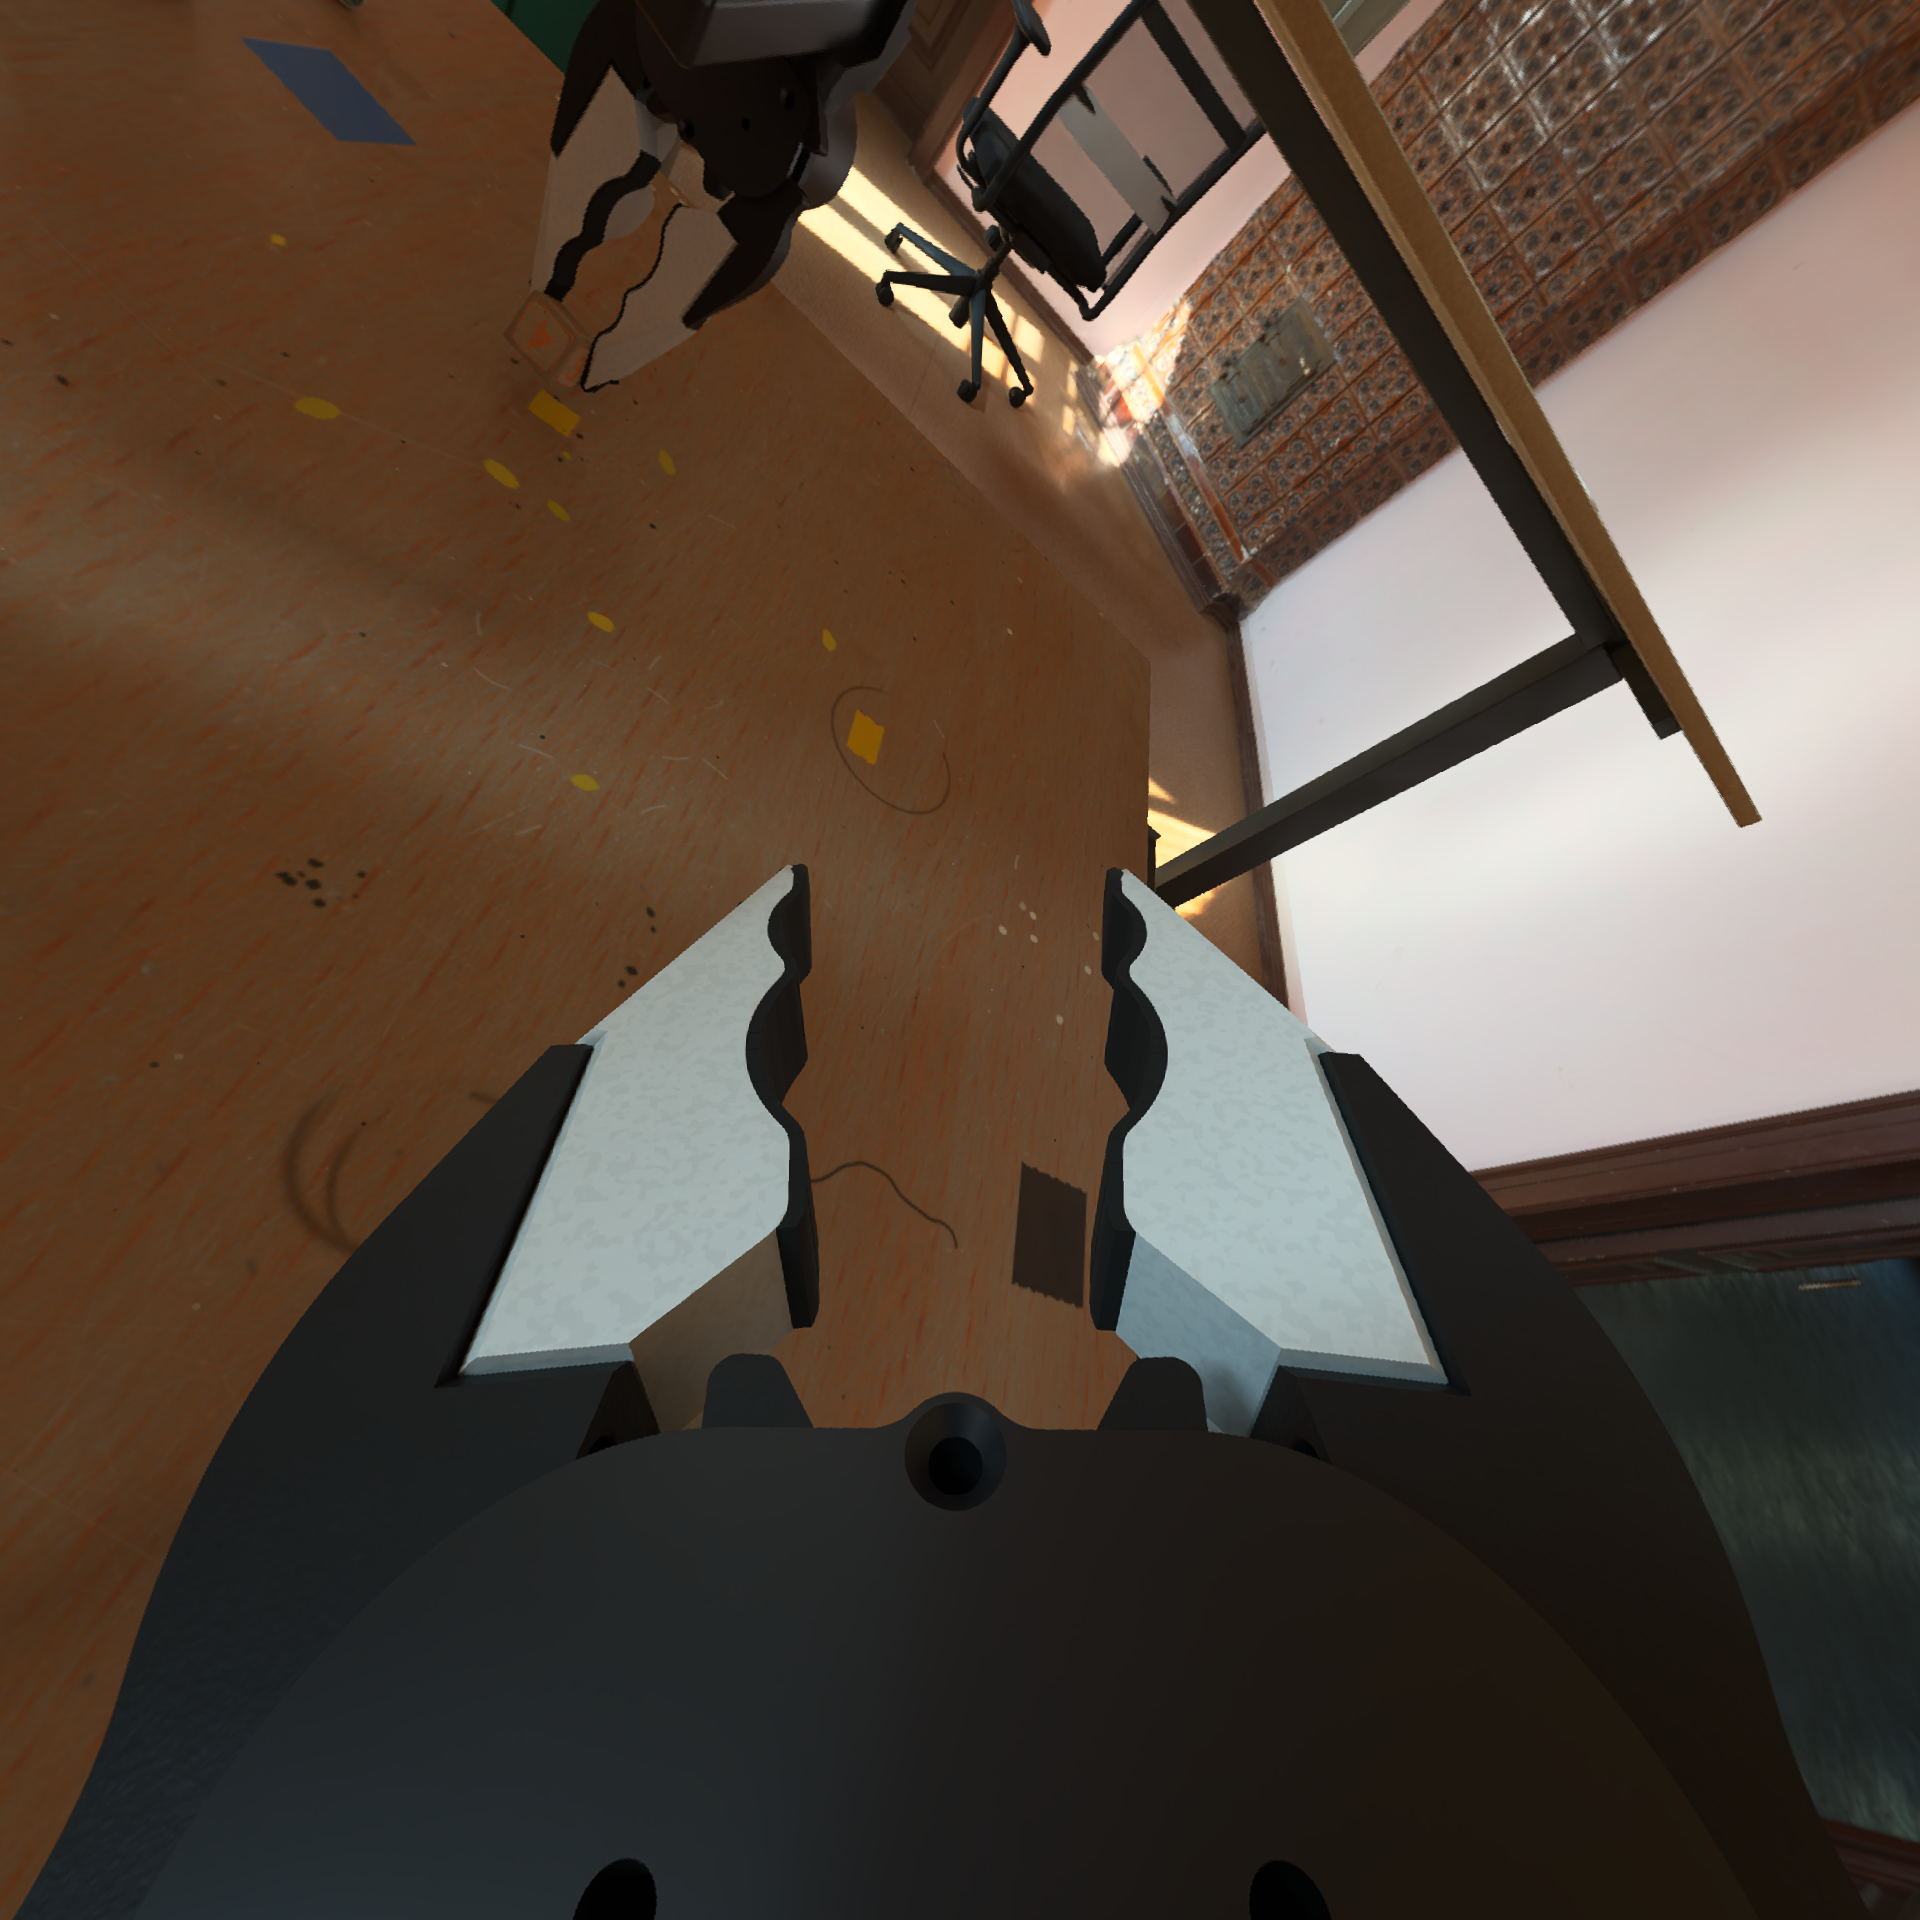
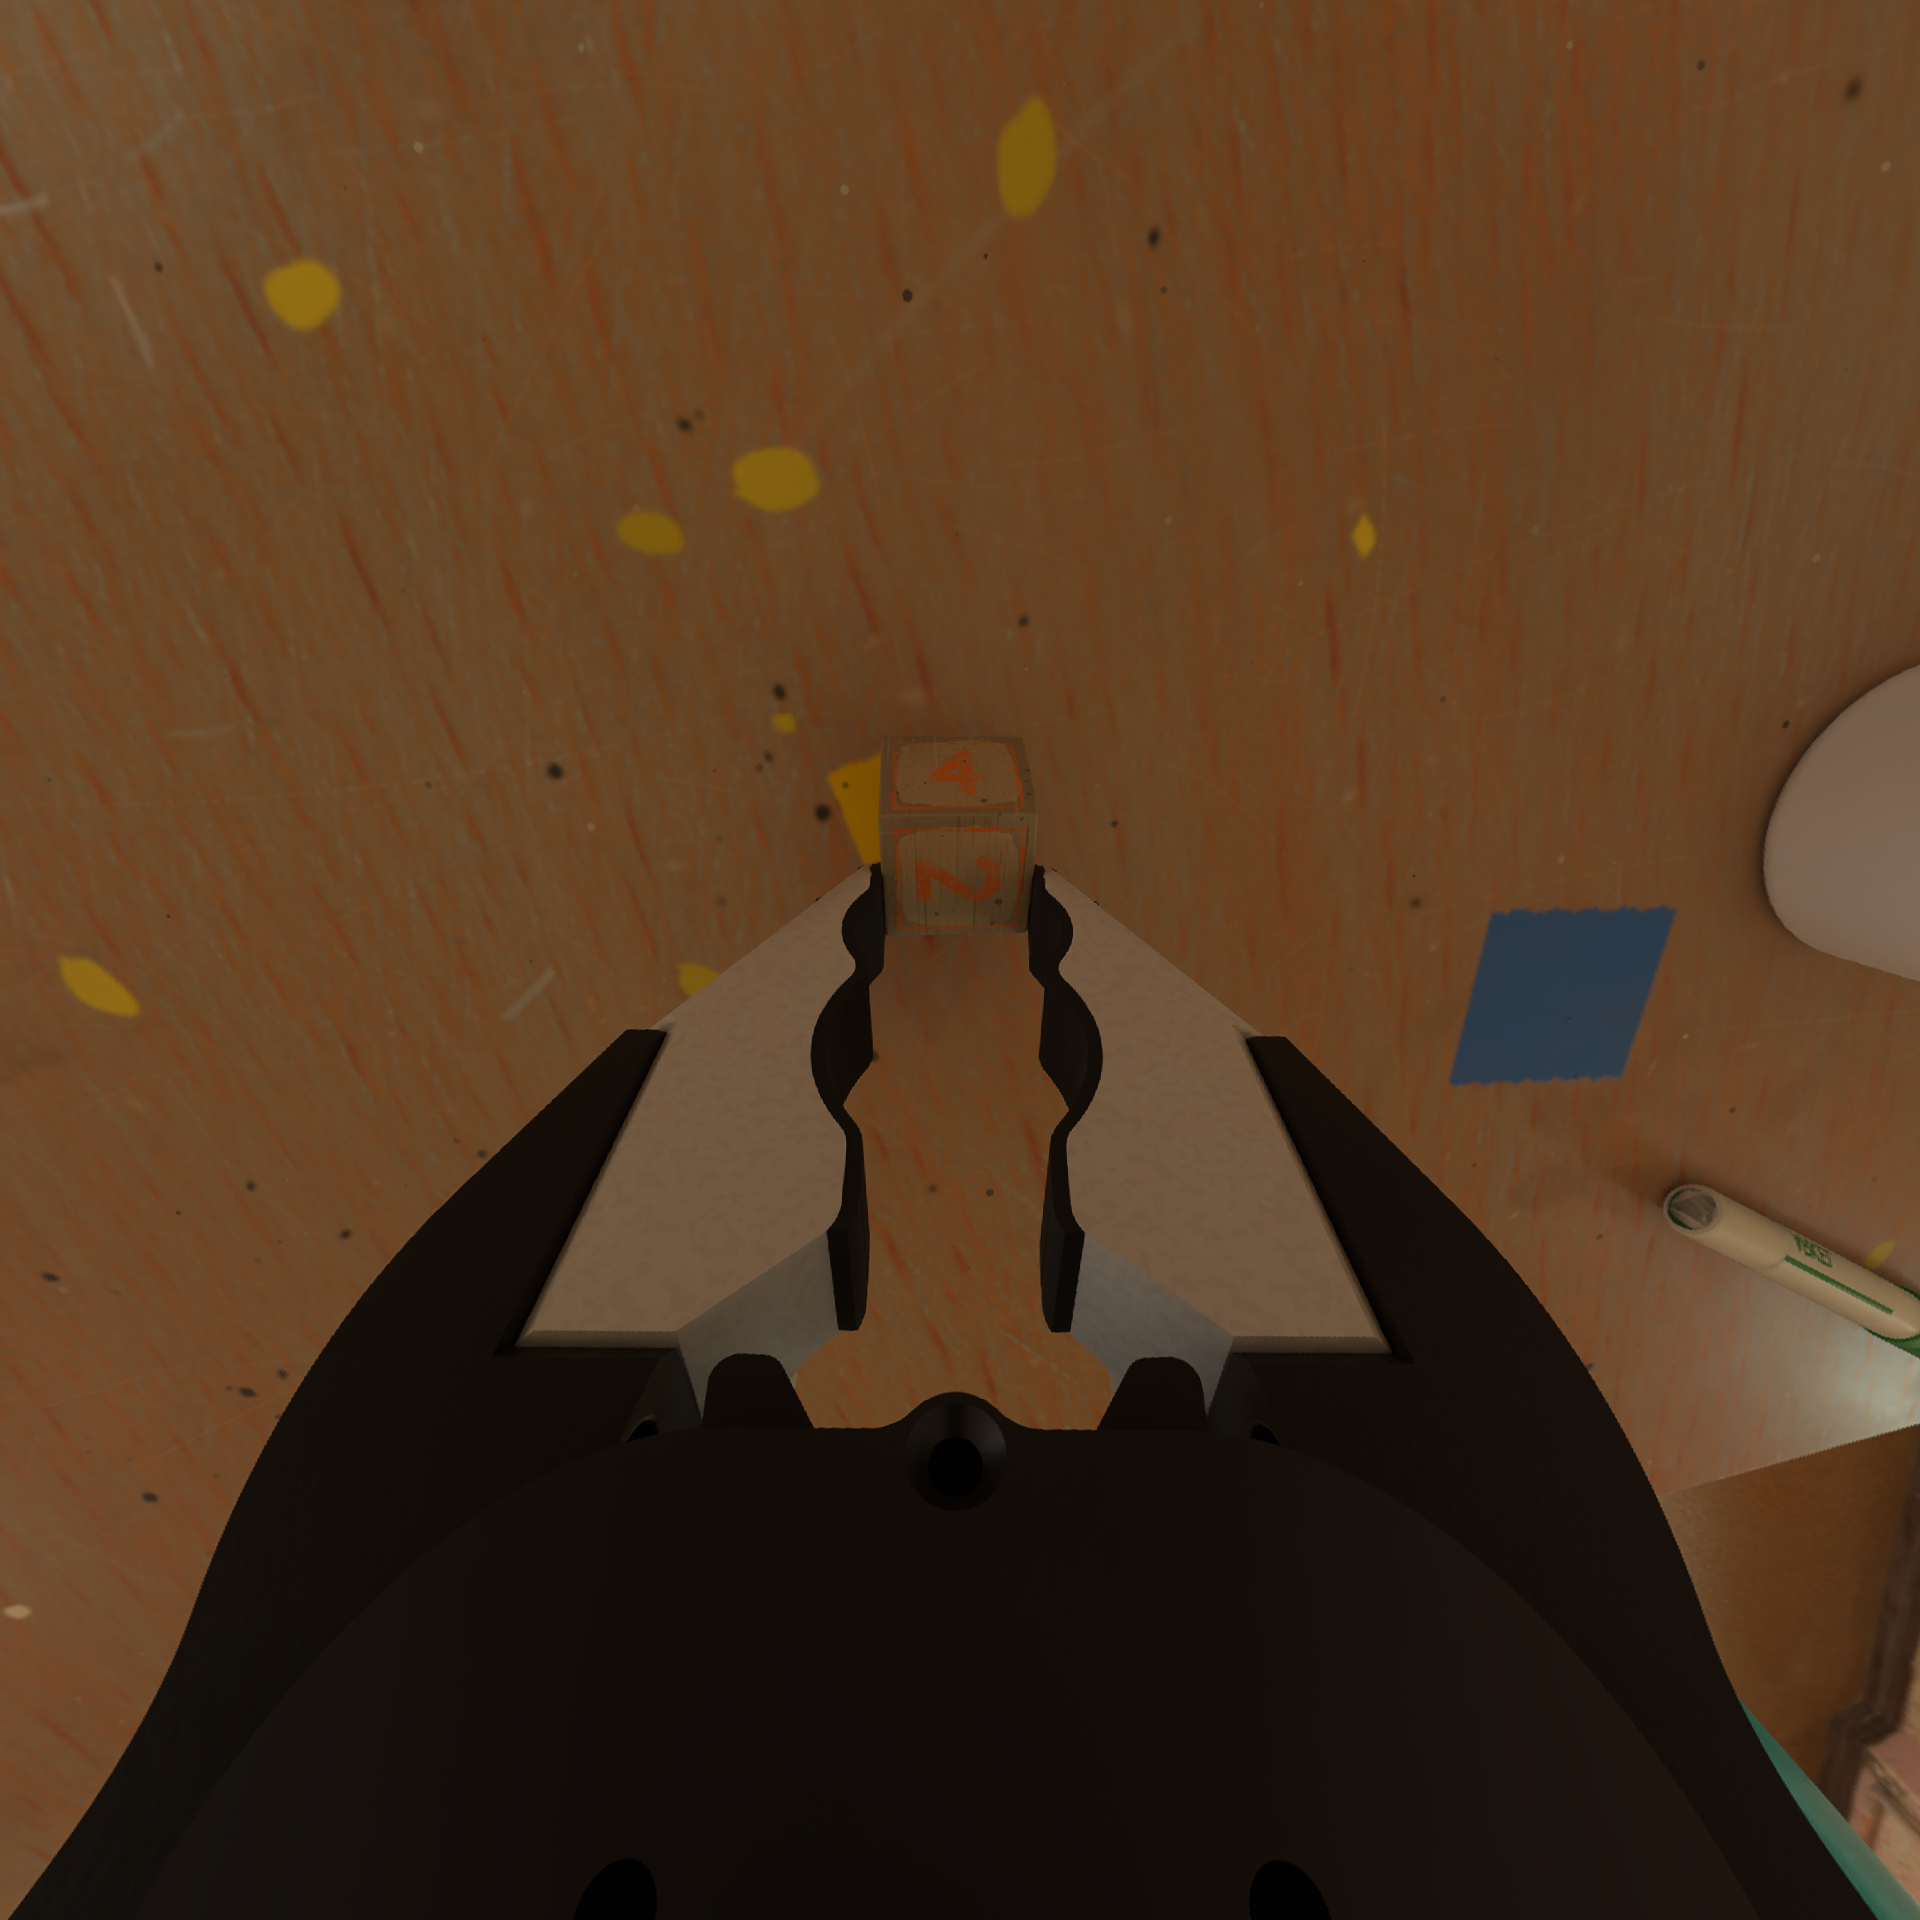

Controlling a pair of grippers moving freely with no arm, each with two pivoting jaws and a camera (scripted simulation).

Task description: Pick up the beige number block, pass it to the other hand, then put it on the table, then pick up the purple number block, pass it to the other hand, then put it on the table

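Beige wood, that is what the beige number block [image 2: 956,836] is made of, and the right gripper [image 2: 956,894] is pinching it at the very tips of its two fingers.

— Is the block sitting deep inside the tongs?

— No. Only its near part is sitting between the tips. The rest is sticking out in front, over the brown table [image 2: 416,623].

— Is anything written on it?

— Orange marks are showing on two faces, inside orange frames. A pale marker pen [image 2: 1797,1273] with green print is lying to the right, and its far end is running off the picture.

— What about the other tongs?

— The left gripper [image 1: 956,894] is holding its fingers wide apart with nothing between them, only table showing in the gap. It is hanging well apart from the block.

— Can it see the block?

— Yes, far up the table. The right gripper [image 1: 597,358] is pointing down there, and the beige number block [image 1: 540,341] is peeking out beside a finger, mostly hidden. I cannot tell if the block is touching the table.

— What else is lying around?

— Yellow paint spots [image 2: 774,478] are dotting the wood, and a blue patch [image 2: 1558,997] is lying flat to the right. A white rounded thing [image 2: 1849,831] is getting cut off at the edge, so I cannot tell what it is. Farther off, a black office chair [image 1: 997,239] is standing on the floor.

— And the purple block?

— I cannot find it.
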